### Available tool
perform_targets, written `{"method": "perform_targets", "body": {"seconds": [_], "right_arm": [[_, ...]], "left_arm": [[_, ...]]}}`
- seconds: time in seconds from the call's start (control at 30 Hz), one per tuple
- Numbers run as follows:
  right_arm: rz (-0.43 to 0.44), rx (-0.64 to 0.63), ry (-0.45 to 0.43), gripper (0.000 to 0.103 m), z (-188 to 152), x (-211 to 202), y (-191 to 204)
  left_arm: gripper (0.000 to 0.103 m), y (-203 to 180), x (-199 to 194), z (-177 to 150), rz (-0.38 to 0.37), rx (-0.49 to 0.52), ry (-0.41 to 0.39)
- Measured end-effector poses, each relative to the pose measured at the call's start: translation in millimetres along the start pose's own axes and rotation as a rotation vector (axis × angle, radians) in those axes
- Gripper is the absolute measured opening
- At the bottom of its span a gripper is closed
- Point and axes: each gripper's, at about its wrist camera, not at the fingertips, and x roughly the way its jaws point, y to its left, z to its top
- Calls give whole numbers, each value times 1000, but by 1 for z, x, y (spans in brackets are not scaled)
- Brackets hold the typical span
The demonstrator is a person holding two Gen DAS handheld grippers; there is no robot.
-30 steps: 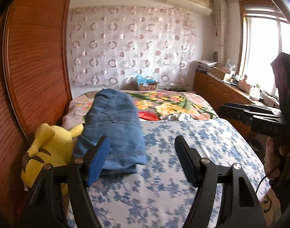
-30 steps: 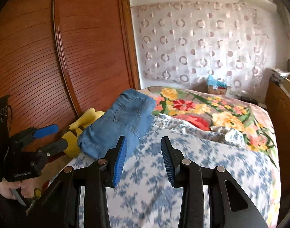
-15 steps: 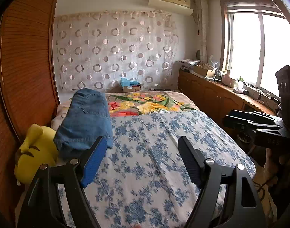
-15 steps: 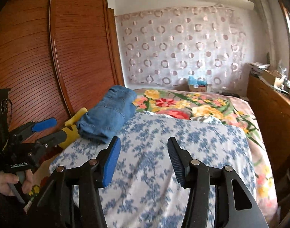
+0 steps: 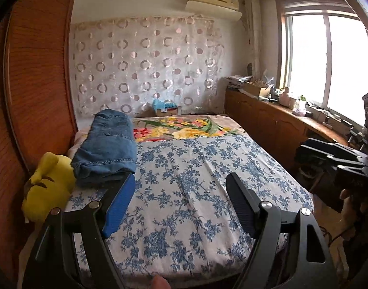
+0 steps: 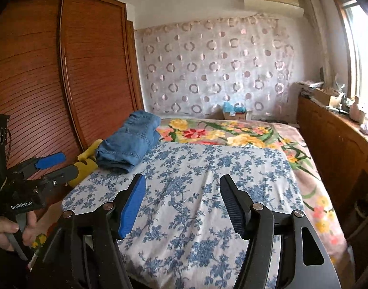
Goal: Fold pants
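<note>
Pants are lying folded in a thick blue denim stack at the bed's left edge, sitting at about ten o'clock from your left gripper and, in the right wrist view, at about eleven o'clock from your right gripper. Going left to right in the left wrist view: the wooden wardrobe is filling the nine o'clock side, the yellow plush toy is lying just beside the pants and touching their near-left corner, and the blue floral sheet is spreading under both grippers toward twelve o'clock, with the flowered blanket beyond it. You are holding the left gripper with its jaws spread wide, gripping nothing, hovering above the sheet's near end. At three o'clock your right gripper is showing dark against the wooden counter below the window; in its own view its jaws are likewise standing apart and empty.
</note>
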Motion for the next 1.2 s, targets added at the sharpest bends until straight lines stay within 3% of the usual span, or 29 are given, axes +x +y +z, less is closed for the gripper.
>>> {"method": "perform_targets", "body": {"seconds": [0.5,1.2], "right_arm": [[-83,31,-89,74,-3,-50,14],[-94,29,-102,75,-19,-45,10]], "left_arm": [[78,-10,-34,9,23,-3,-39],[78,-11,-42,12,37,-13,-40]]}}
